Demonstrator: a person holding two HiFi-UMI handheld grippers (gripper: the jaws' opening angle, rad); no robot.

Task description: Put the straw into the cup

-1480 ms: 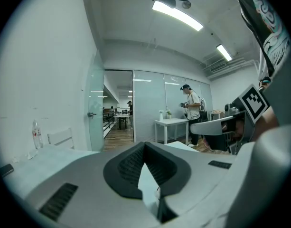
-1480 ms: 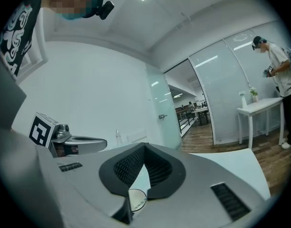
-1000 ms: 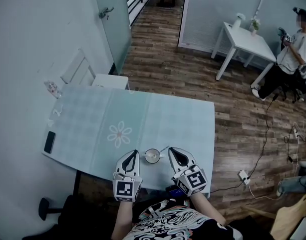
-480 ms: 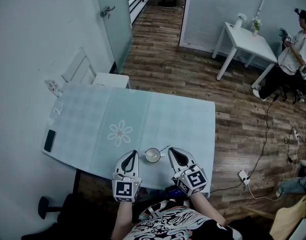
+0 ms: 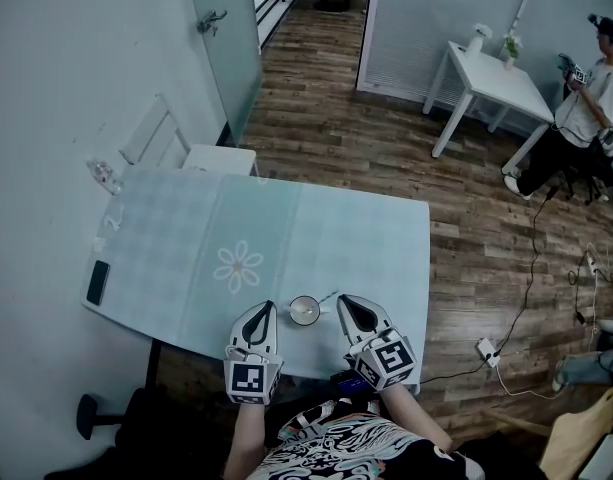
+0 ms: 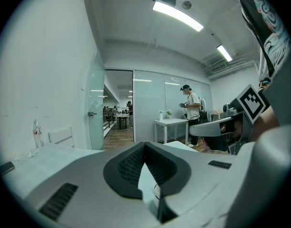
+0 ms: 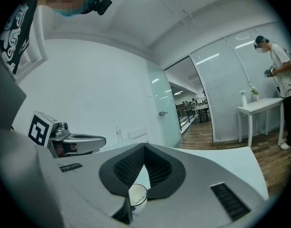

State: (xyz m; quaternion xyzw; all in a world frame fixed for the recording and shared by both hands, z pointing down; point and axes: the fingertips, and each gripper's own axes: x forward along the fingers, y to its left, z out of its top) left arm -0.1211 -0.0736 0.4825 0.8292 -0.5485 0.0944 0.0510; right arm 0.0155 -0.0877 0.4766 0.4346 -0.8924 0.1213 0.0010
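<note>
Both my tools hover at the near edge of the worktop (image 5: 366,238), which is covered in a pale blue checked cloth printed with a white daisy (image 5: 239,266). Between them stands the small round white cup (image 5: 306,311), upright and open at the top. A thin pale sliver that looks like the straw (image 5: 329,296) lies on the cloth just beside the cup's right rim, outside the cup, though it is too fine to be sure of.

My left tool (image 5: 267,306) sits just left of the cup. Its own view shows the dark ribbed tips pressed together, with nothing held. My right tool (image 5: 342,300) sits just right of the cup. Its tips are likewise closed on nothing, and in the right gripper view the cup (image 7: 137,194) shows through the gap beneath the closed tips. Neither tool touches the cup or the sliver.

At the far left edge of the worktop lies a flat dark phone (image 5: 98,282). A clear plastic bottle (image 5: 104,176) stands at the far left corner, against the white wall.

Well beyond, across the wood-plank floor (image 5: 386,158), a small white side table (image 5: 491,78) carries a vase. A person in a light shirt (image 5: 596,88) stands beside it.
</note>
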